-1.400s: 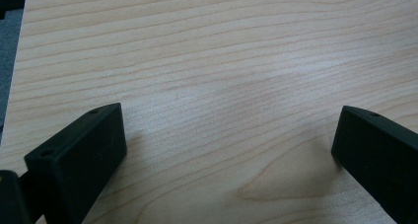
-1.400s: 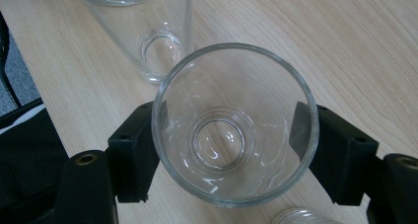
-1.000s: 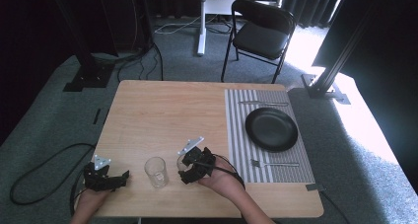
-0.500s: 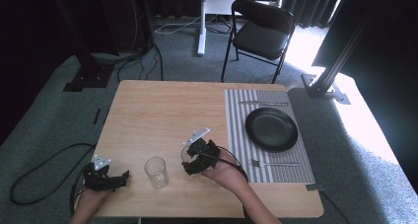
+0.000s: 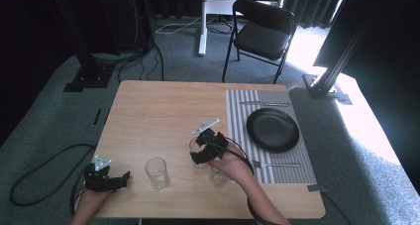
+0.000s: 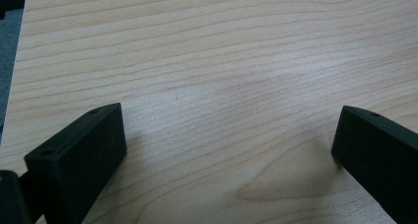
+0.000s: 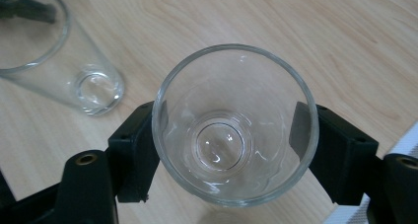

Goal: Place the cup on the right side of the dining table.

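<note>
My right gripper (image 5: 199,148) (image 7: 231,135) is shut on a clear drinking glass (image 7: 234,130) (image 5: 194,144), one jaw on each side of its wall. It holds the glass upright, above the middle front of the wooden table (image 5: 158,116). A second clear glass (image 5: 156,172) (image 7: 93,88) stands on the table to its left. My left gripper (image 5: 110,179) (image 6: 231,150) rests open at the front left corner, with bare wood between its jaws.
A striped placemat (image 5: 237,116) on the right carries a black plate (image 5: 272,129), with a fork (image 5: 275,163) at its near side and a knife (image 5: 265,104) at its far side. A black chair (image 5: 262,34) stands beyond the table. Cables lie on the floor at left.
My right gripper has carried the held glass away from the front edge and slightly right, toward the placemat. The left gripper and the standing glass have stayed put.
</note>
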Available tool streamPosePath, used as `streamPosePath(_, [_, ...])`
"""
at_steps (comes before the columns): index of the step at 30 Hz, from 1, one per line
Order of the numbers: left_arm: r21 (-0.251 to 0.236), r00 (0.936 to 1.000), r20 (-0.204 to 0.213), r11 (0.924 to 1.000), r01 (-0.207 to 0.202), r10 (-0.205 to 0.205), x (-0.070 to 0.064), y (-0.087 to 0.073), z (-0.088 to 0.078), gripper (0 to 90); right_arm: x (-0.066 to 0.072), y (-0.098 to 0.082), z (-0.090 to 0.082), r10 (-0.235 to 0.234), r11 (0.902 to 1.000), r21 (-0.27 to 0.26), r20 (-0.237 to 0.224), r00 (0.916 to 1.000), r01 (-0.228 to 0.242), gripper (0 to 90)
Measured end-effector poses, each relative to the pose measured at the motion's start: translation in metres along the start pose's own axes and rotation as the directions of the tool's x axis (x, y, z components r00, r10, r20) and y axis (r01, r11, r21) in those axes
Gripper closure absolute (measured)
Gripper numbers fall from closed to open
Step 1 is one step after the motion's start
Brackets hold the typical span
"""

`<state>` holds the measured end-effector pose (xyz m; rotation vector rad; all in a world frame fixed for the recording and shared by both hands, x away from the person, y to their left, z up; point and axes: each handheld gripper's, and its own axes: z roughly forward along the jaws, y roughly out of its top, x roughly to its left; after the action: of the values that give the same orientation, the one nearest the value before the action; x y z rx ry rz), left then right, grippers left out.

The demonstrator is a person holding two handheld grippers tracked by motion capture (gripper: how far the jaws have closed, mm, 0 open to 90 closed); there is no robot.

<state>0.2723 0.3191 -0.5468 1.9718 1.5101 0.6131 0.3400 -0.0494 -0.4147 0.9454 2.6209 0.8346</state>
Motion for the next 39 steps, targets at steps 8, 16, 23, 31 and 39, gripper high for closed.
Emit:
streamPosePath(8, [0.001,1.0000,0.000,1.0000,0.000,0.000,0.000,0.000,0.000,0.4,-0.016,0.000,-0.003,0.023,0.9997,0.007,0.033,0.9992,-0.023,27.9])
streamPosePath(16, [-0.001,1.0000,0.000,1.0000,0.002,-0.002,0.000,0.000,0.000,0.4,-0.030,-0.002,-0.005,0.053,0.9985,0.010,0.058,0.9969,-0.053,27.9])
streamPosePath(23, [0.001,1.0000,0.000,1.0000,0.000,0.000,0.000,0.000,0.000,0.4,-0.048,-0.004,-0.009,0.096,0.9953,0.002,0.084,0.9918,-0.096,27.9])
streamPosePath(31, [0.001,1.0000,0.000,1.0000,0.001,-0.001,0.000,0.000,0.000,0.4,-0.066,-0.007,-0.008,0.141,0.9898,0.007,0.109,0.9840,-0.142,27.9])
streamPosePath(39, [0.001,1.0000,0.001,1.0000,0.000,0.000,0.000,0.000,0.000,0.4,-0.087,-0.006,-0.006,0.188,0.9814,0.012,0.142,0.9718,-0.192,27.9])
